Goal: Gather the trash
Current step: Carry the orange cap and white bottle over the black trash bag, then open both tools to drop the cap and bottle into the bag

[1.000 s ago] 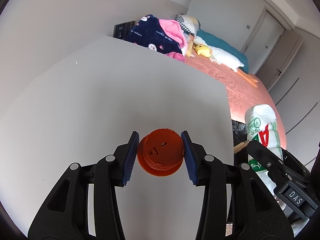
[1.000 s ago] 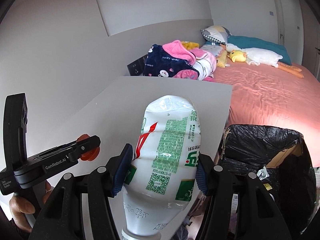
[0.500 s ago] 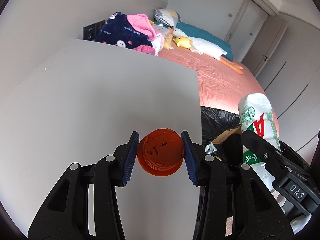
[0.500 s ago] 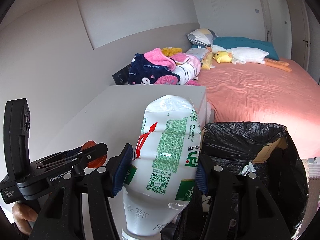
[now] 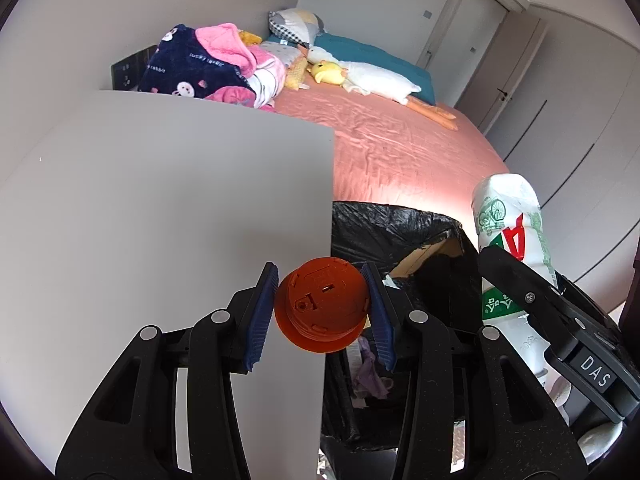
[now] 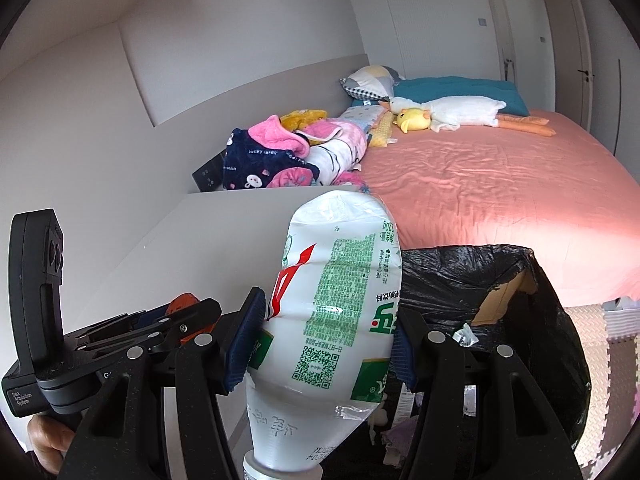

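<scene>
My left gripper (image 5: 322, 312) is shut on an orange plastic cap (image 5: 320, 304), held over the right edge of the grey table (image 5: 160, 200), beside the black-lined bin (image 5: 400, 232). My right gripper (image 6: 320, 344) is shut on a crumpled white plastic bottle (image 6: 340, 300) with green print, neck pointing down, held at the bin's (image 6: 500, 272) near left rim. The bottle (image 5: 512, 232) and right gripper also show at the right of the left wrist view. The left gripper and a bit of the cap (image 6: 182, 302) show at the lower left of the right wrist view.
The bin holds paper scraps and a cardboard flap (image 6: 500, 300). A bed with a pink sheet (image 6: 500, 184) lies behind it, with piled clothes (image 6: 280, 156) and a plush duck (image 6: 444, 114). A wall socket panel (image 5: 128, 72) sits behind the table.
Both grippers have moved right, from over the table toward the bin. The bin now shows more fully in both views. Both grips are unchanged.
</scene>
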Demonstrator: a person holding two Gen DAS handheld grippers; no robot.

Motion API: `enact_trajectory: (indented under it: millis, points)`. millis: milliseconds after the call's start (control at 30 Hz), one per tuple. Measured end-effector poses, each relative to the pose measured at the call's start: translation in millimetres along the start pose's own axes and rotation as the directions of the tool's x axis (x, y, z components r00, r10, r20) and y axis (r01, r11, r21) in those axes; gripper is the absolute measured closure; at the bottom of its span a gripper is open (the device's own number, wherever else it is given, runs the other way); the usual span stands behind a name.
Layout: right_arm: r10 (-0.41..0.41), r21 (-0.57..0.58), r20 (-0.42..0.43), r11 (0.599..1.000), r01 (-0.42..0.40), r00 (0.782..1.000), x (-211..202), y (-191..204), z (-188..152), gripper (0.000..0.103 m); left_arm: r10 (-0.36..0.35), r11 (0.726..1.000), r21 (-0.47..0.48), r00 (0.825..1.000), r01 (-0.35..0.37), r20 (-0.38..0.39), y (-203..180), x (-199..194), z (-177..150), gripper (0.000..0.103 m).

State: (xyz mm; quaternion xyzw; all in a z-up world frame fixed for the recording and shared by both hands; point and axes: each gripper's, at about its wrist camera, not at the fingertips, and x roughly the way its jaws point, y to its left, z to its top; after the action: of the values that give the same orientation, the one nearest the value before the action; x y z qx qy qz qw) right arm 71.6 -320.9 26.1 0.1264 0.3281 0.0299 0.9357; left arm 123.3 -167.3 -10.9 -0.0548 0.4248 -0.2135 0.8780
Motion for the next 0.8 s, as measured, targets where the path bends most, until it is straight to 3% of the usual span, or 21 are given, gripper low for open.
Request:
enact_trajectory:
  millis: [800]
  points:
    - [-0.119,0.119,0.028,0.986,0.115,0.993,-22.5,-84.7,0.8,0.044,-0.102,0.988,0.109,0.992,0.11,-0.077,-69.1,35.8,8.0,0.06]
